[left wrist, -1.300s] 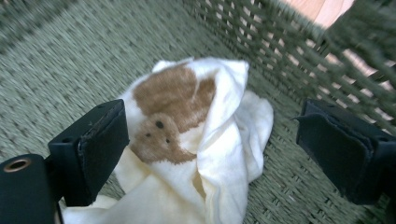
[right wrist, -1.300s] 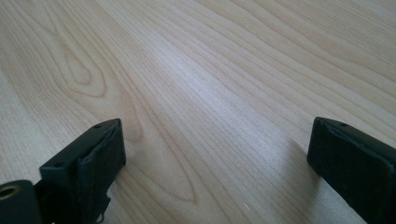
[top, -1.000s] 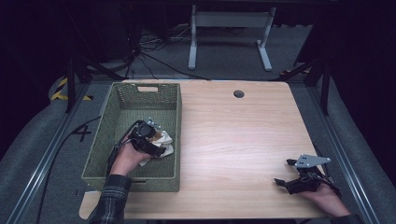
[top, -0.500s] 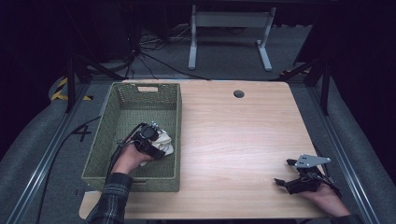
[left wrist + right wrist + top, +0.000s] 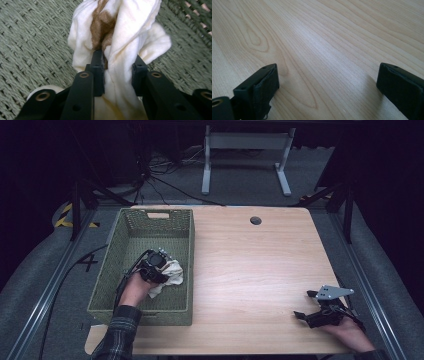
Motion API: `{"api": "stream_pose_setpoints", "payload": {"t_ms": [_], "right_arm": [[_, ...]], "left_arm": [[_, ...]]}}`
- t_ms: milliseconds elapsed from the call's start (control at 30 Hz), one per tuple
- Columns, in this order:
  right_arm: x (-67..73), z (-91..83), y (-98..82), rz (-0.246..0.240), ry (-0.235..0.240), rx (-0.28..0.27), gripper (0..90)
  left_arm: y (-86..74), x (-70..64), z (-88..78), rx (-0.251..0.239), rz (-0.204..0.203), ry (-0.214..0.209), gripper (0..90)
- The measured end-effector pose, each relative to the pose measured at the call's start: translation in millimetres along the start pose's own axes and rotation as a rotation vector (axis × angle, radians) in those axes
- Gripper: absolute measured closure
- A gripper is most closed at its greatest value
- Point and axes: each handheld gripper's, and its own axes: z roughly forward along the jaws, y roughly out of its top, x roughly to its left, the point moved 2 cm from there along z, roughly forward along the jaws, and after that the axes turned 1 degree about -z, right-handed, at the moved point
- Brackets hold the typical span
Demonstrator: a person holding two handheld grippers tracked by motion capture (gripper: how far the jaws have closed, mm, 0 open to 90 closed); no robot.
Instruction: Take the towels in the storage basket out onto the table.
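my left claw point(image 5: 117, 72) is down inside the green woven basket point(image 5: 130, 227), and its jaws have just been closing on the cream cloth point(image 5: 125, 37) that lies on the basket floor. in the left gripper view a bunched fold of that cloth, with a brown patch point(image 5: 101, 27) just beyond my fingertips, is pinched between the two black pads, so i count it as gripped, jaws narrowed to the thickness of the wad. i took it at a gathered ridge because loose fabric gives the pads something to bite there; a flat patch would slip. the rest of the cloth spills ahead of the claw and to its right, toward the basket wall.

my right claw point(image 5: 328, 82) rests low over the bare wooden table point(image 5: 332, 30), jaws spread wide with nothing between them, parked well apart from the basket so it stays out of the way, i judge.
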Motion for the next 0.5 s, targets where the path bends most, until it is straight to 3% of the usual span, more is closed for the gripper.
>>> {"api": "stream_pose_setpoints", "payload": {"t_ms": [300,500], "right_arm": [[-0.1,0.0,0.0,0.000,0.000,0.000,4.5],[-0.1,0.0,0.0,0.000,0.000,0.000,4.5]], "left_arm": [[-0.8,4.9,-18.1,-0.104,-0.050,-0.037,73.0],[-2.3,8.3,-31.8,-0.181,-0.075,-0.092,73.2]]}}
